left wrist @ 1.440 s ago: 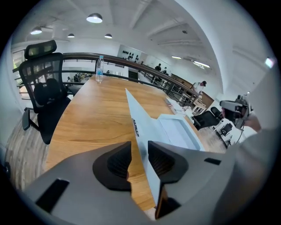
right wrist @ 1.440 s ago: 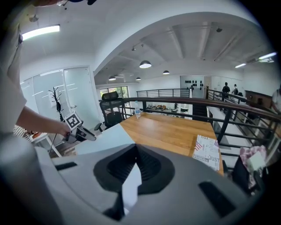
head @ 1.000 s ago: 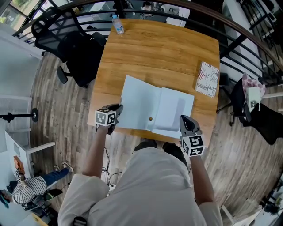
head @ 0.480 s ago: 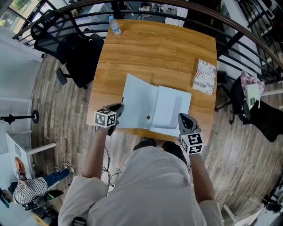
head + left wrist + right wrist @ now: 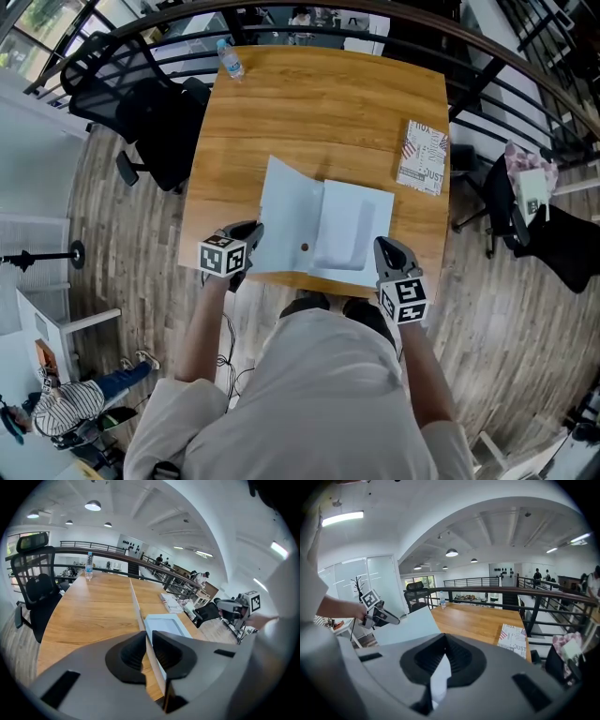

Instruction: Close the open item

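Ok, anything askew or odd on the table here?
Only the folder: its left cover stands tilted up off the table, pinched in the left tool, whose jaws have just been closing on it; the right tool grips the other side. Nothing spilled or damaged.

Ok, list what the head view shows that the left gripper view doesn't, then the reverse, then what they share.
Head view only: the open blue folder laid out whole with its round fastener, and a person in a striped shirt. Left gripper view only: the left gripper close up, its jaws, which have just been closing, pinched on the thin edge of the raised flap; ceiling lamps. Both: table, water bottle, black chair, printed booklet, right gripper.
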The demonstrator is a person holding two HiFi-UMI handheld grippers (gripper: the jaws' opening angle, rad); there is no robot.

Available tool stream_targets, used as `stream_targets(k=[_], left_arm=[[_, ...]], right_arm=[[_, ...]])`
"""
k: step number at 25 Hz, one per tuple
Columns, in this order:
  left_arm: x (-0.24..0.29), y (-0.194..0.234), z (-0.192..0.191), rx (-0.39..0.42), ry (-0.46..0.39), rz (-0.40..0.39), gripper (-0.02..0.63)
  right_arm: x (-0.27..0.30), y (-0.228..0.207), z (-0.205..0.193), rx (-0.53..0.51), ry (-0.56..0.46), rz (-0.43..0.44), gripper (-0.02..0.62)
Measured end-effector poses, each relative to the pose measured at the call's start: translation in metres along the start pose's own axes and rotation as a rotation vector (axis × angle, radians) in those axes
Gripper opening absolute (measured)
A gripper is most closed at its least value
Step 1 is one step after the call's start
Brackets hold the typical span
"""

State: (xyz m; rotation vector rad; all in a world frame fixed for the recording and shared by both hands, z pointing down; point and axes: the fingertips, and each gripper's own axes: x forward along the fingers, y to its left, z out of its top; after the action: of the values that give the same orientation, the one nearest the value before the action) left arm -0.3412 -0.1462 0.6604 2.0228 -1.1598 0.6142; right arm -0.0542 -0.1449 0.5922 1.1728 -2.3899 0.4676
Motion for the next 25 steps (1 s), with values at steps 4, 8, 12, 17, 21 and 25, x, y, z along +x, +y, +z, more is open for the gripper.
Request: stream_targets(k=[4,8,12,17,21,25], left_arm=[[0.003,-0.017,0.005,0.004,-0.011,-0.002,0.035],[0.005,-0.032,0.008,0.016,-0.015,-0.007,0.037],[0.010,-0.050,0.013,0.029,-0.020,-0.019,0.043],[0.017,-0.072,0.016,0.027,-0.034,-0.039,0.054],[0.022,-0.087,0.019,0.013,-0.047,-0.058,0.060],[0.029,-0.101,0.022,0.012,-0.048,-0.076,0.066]], right_arm=[[-0.007,-0.012,-0.003,0.006,-0.008,-0.002,0.002],[-0.013,-0.020,-0.006,0.012,-0.012,-0.004,0.002],[-0.018,-0.028,-0.009,0.015,-0.011,-0.004,0.002],[-0.023,-0.033,-0.013,0.017,-0.013,0.000,0.002],[-0.028,-0.038,-0.014,0.017,-0.011,0.001,0.002],[-0.032,-0.048,-0.019,0.028,-0.007,-0.008,0.002]])
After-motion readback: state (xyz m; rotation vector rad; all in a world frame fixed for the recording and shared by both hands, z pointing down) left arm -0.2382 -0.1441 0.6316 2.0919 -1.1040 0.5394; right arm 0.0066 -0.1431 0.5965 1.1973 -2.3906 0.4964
